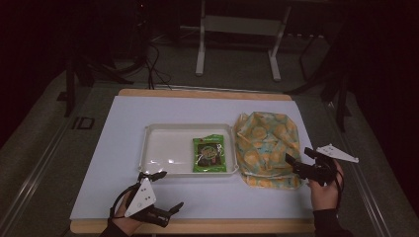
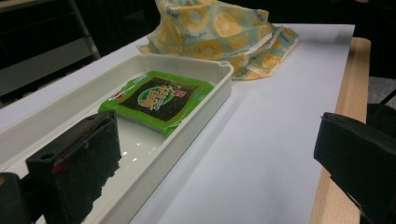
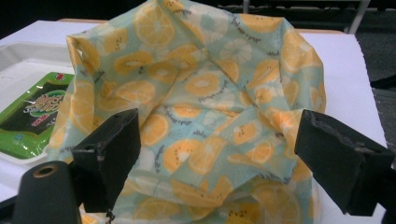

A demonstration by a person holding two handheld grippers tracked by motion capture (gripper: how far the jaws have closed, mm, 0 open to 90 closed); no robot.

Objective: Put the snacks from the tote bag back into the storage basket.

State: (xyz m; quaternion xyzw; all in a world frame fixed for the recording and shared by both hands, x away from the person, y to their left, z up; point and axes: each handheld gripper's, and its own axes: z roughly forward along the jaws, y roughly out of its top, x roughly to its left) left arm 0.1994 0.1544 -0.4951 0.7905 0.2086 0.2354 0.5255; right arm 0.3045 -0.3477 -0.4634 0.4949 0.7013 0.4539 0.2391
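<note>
A white tray (image 1: 148,148) lies mid-table with a green snack packet (image 1: 209,154) at its right end. Right of it sits a crumpled cloth bag (image 1: 267,143) printed with orange slices. My left gripper (image 1: 169,189) is open near the table's front edge, just below the tray's front left corner. In the left gripper view the left gripper (image 2: 215,140) has its jaws spread wide, one over the tray wall (image 2: 205,107), with the packet (image 2: 159,98) and bag (image 2: 219,32) beyond. My right gripper (image 1: 298,154) is open at the bag's right side. In the right gripper view the right gripper (image 3: 219,135) faces the bag (image 3: 210,84), holding nothing.
A white mat (image 1: 123,148) covers the wooden table, whose bare front edge (image 1: 197,226) runs along the bottom. A metal frame (image 1: 200,44) and cables stand on the dark floor behind the table. The tray's left half (image 1: 168,145) holds nothing.
</note>
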